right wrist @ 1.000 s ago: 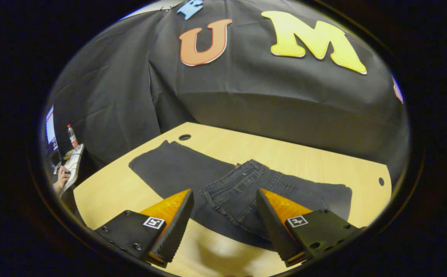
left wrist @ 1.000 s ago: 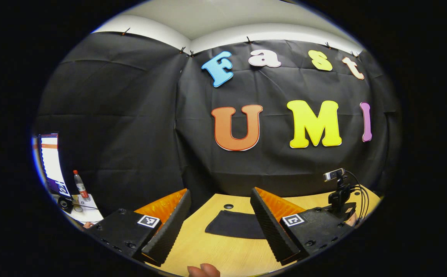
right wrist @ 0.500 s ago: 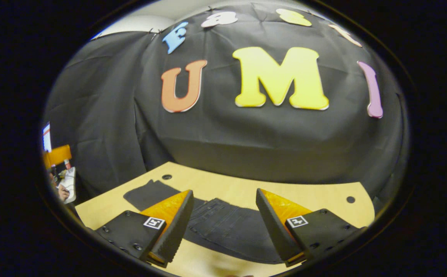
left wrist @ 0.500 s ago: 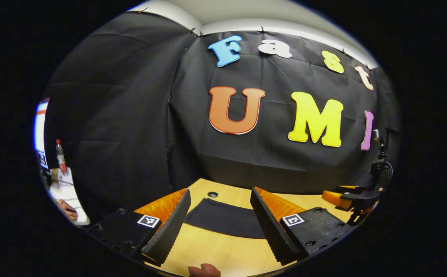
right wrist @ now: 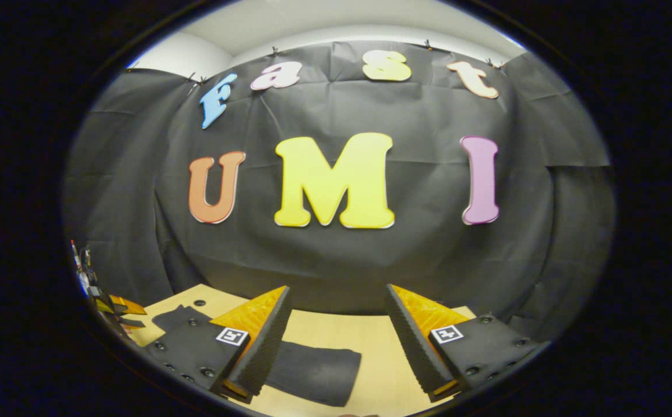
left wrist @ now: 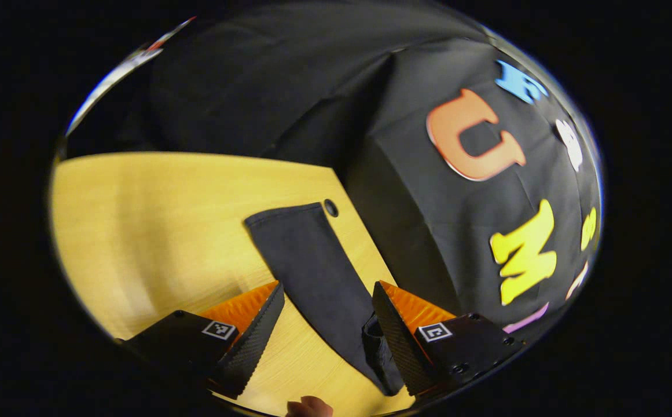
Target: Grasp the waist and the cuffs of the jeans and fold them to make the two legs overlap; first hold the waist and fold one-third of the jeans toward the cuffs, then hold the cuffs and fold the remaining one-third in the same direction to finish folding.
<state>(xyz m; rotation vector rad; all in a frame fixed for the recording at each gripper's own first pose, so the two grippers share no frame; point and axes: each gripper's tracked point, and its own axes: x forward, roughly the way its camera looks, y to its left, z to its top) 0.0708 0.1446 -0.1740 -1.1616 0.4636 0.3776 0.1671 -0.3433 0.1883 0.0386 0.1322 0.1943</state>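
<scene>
Left gripper view: the jeans lie flat on the wooden table, a long dark strip whose far end, a straight hem, points at the round hole in the tabletop and stops just beside it. From the hole the strip's long axis runs back toward the camera, passing between the fingers of the left gripper. Those fingers stand spread apart, gripping nothing, though cloth bunches against the right finger. A fingertip shows at the bottom edge.

In the right gripper view, the jeans lie across the table, stretching from near the hole rightward. The right gripper hangs spread wide, nothing between its fingers.
</scene>
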